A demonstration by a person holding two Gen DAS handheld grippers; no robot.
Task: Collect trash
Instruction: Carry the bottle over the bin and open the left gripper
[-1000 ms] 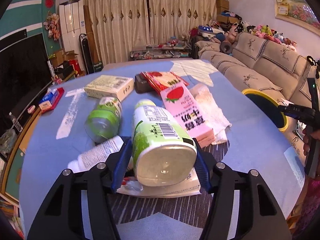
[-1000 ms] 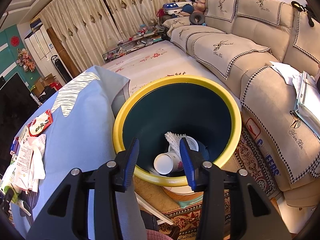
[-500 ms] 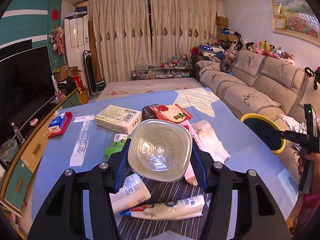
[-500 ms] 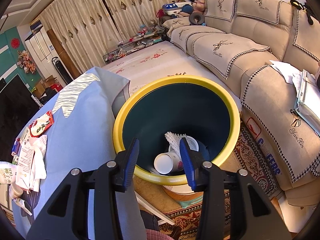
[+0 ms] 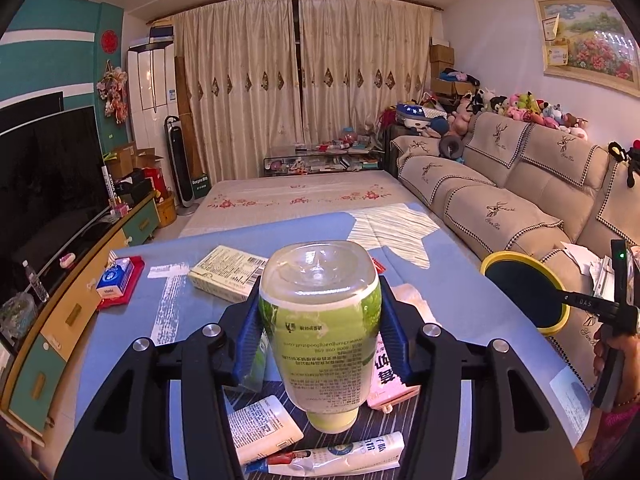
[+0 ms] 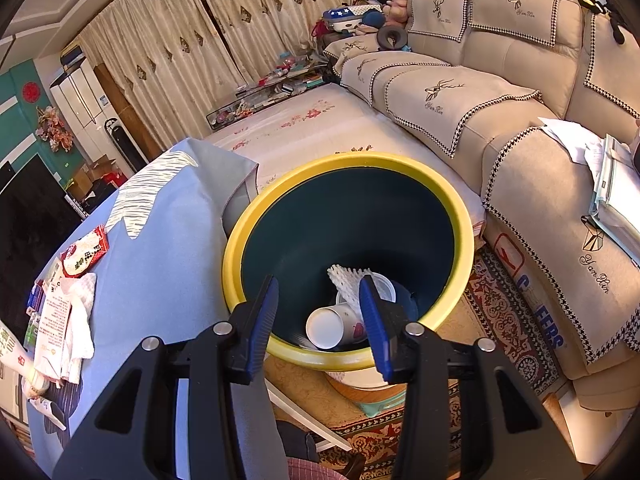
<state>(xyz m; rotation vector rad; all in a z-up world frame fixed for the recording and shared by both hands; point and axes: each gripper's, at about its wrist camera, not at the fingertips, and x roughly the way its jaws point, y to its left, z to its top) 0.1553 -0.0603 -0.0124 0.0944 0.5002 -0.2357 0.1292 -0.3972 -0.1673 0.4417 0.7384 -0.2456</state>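
My left gripper (image 5: 320, 294) is shut on a green-labelled plastic bottle (image 5: 320, 332), its jaws still closing on the sides. The bottle hangs above the blue table (image 5: 160, 320) with its clear base pointing away and its cap down. Under it lie a pink milk carton (image 5: 386, 372), a white tube (image 5: 260, 428) and a toothpaste tube (image 5: 340, 456). My right gripper (image 6: 319, 286) stands open over the yellow-rimmed bin (image 6: 348, 158), nothing between its fingers. A paper cup (image 6: 326, 326) and white foam netting (image 6: 348, 280) lie in the bin. The bin (image 5: 516, 258) also shows right of the table.
A cream box (image 5: 228, 276), a crumpled tissue (image 5: 412, 300) and a red snack packet (image 6: 84, 254) lie further back on the table. A tissue pack on a red tray (image 5: 118, 280) sits at its left edge. A beige sofa (image 6: 500, 100) runs behind the bin.
My left gripper has lifted the bottle off the table and tipped upward, so the bottle's base now faces away. The right gripper has stayed over the bin.
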